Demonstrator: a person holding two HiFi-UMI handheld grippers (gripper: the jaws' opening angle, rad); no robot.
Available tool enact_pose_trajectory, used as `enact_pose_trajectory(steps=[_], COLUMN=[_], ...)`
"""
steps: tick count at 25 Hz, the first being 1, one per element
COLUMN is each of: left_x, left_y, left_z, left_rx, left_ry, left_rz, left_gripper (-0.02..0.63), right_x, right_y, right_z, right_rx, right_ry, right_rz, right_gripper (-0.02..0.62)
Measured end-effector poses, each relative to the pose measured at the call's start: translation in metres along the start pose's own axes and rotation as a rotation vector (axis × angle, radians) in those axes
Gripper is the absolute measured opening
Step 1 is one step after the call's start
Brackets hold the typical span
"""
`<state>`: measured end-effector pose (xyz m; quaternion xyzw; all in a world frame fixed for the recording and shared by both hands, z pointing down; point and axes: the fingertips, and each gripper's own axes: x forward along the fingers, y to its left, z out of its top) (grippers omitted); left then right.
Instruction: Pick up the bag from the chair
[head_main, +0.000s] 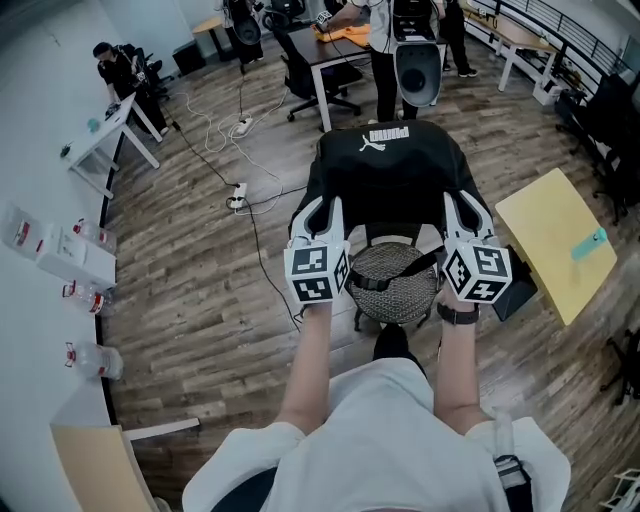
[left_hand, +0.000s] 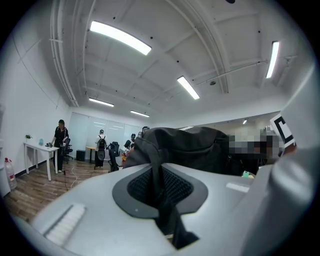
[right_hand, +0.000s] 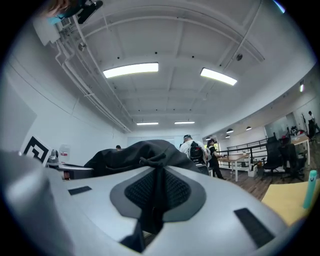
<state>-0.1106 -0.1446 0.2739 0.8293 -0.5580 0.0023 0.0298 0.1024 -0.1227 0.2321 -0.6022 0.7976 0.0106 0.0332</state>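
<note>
Wood-plank floor (head_main: 200, 300) fills an open office, seen from above the shoulders of a person in a white shirt. A black bag (head_main: 390, 175) with a white logo is stretched between 2 hand-held grippers, just past the far edge of the chair. Whether its underside touches the seat cannot be told. At right, well apart from the bag, stands a yellow table (head_main: 555, 240) with a small teal item on it. The chair (head_main: 395, 285), with a round woven seat, sits directly below and between the person's forearms.

The left gripper (head_main: 322, 212) has its jaws pressed together on a band of the bag's black fabric. In the left gripper view, that fabric runs down through the closed grey jaws of the left gripper (left_hand: 162, 185) and the bag (left_hand: 190, 147) bulks just beyond. The right gripper (head_main: 462, 212) is likewise clamped on the bag's fabric. The right gripper view shows it pinched at the right gripper (right_hand: 155, 195) below the bag (right_hand: 135, 155). A black buckled strap (head_main: 395, 277) lies across the seat. 3 plastic bottles (head_main: 85, 295) stand along the white ledge at left.
</note>
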Motion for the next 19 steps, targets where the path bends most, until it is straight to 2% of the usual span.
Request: enact_pose_trajectory(steps=[7,19], left_x=[-0.006,-0.004], left_y=[-0.001,-0.006], left_z=[0.018,0.008], left_rx=[-0.001,0.029], left_ry=[-0.044,-0.054], left_rz=[-0.001,-0.001], left_gripper=[0.038,0.038], right_x=[-0.007,-0.011], right_y=[0.005,-0.001], right_z=[0.017,0.006], right_rx=[-0.018,-0.038], right_ry=[-0.033,-0.022], right_rz=[-0.001,-0.013], right_gripper=[0.043,0.042])
